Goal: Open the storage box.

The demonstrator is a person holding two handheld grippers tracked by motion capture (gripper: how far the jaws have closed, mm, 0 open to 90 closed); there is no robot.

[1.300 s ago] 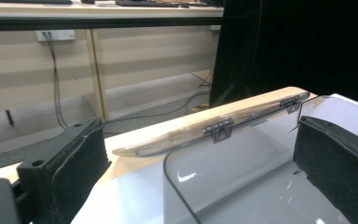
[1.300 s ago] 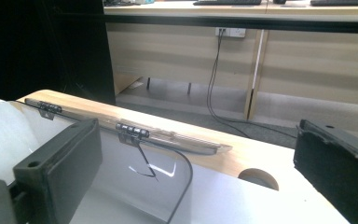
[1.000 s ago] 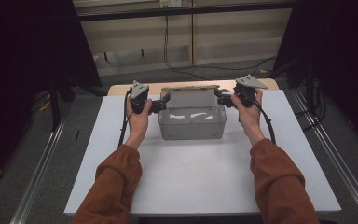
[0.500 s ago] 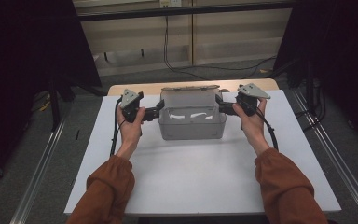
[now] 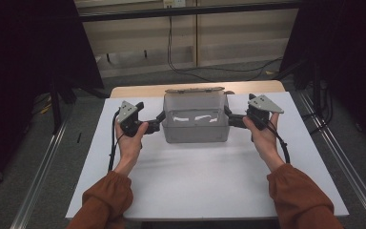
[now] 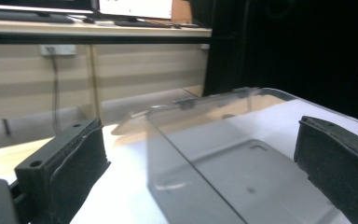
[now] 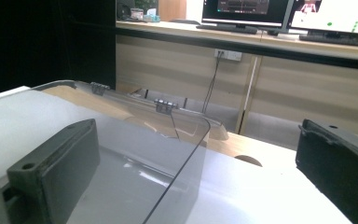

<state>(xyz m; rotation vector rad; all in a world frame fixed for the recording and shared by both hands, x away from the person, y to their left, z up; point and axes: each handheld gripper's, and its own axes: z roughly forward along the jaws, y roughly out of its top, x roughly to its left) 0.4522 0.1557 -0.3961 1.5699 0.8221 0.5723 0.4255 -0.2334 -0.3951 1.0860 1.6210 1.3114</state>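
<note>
High view looks down; both gripper views closely share the clear box (image 5: 196, 117).

Rust-brown long sleeves (image 5: 106, 200) with gathered cuffs, left gripper (image 5: 158, 121) and right gripper (image 5: 230, 118) black, each topped by a grey three-cornered plate, black cable trailing, thick black padded jaws with screw holes

Left tool (image 5: 159, 121) and right tool (image 5: 228, 116) gape, facing inward.

A white-topped desk (image 5: 205, 186) stands on grey floor (image 5: 43, 167) before a beige panelled wall (image 5: 228, 33) with trailing black cables (image 5: 171, 47), dark curtains (image 5: 24, 47) on both sides, monitors (image 7: 247, 11) above.
</note>
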